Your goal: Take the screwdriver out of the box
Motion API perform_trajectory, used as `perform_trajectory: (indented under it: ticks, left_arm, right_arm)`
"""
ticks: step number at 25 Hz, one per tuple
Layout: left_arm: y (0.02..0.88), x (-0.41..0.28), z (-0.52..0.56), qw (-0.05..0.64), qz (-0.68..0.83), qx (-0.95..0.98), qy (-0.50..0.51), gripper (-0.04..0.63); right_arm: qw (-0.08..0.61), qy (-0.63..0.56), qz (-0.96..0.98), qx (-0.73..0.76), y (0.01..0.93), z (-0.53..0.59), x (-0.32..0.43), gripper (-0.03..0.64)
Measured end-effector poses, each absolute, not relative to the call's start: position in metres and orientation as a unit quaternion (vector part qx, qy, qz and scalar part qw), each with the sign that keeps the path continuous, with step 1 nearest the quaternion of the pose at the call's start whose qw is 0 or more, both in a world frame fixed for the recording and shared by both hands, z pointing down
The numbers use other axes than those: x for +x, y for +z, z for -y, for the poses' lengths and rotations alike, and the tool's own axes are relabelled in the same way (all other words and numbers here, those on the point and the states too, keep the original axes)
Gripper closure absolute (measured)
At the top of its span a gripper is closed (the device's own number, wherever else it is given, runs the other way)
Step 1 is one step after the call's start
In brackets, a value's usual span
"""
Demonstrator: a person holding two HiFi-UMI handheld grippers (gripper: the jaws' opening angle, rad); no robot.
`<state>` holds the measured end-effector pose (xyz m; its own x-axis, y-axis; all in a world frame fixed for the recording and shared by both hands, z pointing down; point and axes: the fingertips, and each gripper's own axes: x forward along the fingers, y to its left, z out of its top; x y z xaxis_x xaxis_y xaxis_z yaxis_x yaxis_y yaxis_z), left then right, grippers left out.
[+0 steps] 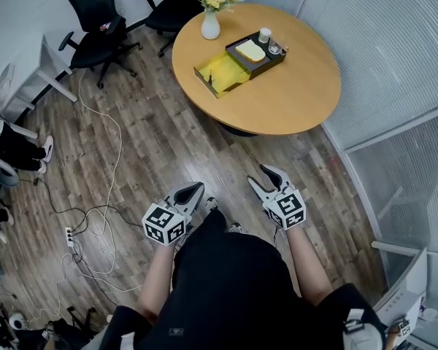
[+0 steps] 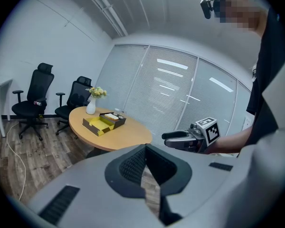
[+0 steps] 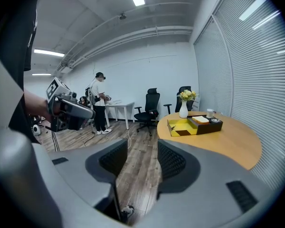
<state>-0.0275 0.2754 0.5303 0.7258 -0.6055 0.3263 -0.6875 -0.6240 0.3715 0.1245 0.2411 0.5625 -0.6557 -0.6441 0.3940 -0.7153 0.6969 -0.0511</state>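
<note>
The box (image 1: pixel 237 63) lies open on the round wooden table (image 1: pixel 292 100), far ahead of me: a yellow half (image 1: pixel 223 70) and a dark half (image 1: pixel 266 63) holding a pale block. A small dark item lies in the yellow half; it is too small to tell as the screwdriver. The box also shows in the left gripper view (image 2: pixel 103 122) and the right gripper view (image 3: pixel 194 125). Both grippers hang low over the floor, well short of the table. My left gripper (image 1: pixel 192 190) (image 2: pixel 145 148) is shut and empty. My right gripper (image 1: pixel 266 177) (image 3: pixel 142 148) stands open with only floor between its jaws.
A white vase of flowers (image 1: pixel 211 25) and a cup (image 1: pixel 264 35) stand by the box. Black office chairs (image 1: pixel 95 20) sit beyond the table. Cables (image 1: pixel 95 217) and a power strip (image 1: pixel 68 236) lie on the floor at left. Blinds (image 1: pixel 394 86) line the right. A person (image 3: pixel 99 103) stands by a white desk.
</note>
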Motion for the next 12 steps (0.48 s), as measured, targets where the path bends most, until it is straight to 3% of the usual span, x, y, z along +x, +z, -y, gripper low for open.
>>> perform_trajectory:
  ticks: [12]
  left_arm:
    - [0.536,-0.055,-0.212,0.241,0.356,0.900,0.078,0.591]
  right_arm:
    - [0.197,0.104,0.898,0.380,0.575,-0.190,0.103,0.436]
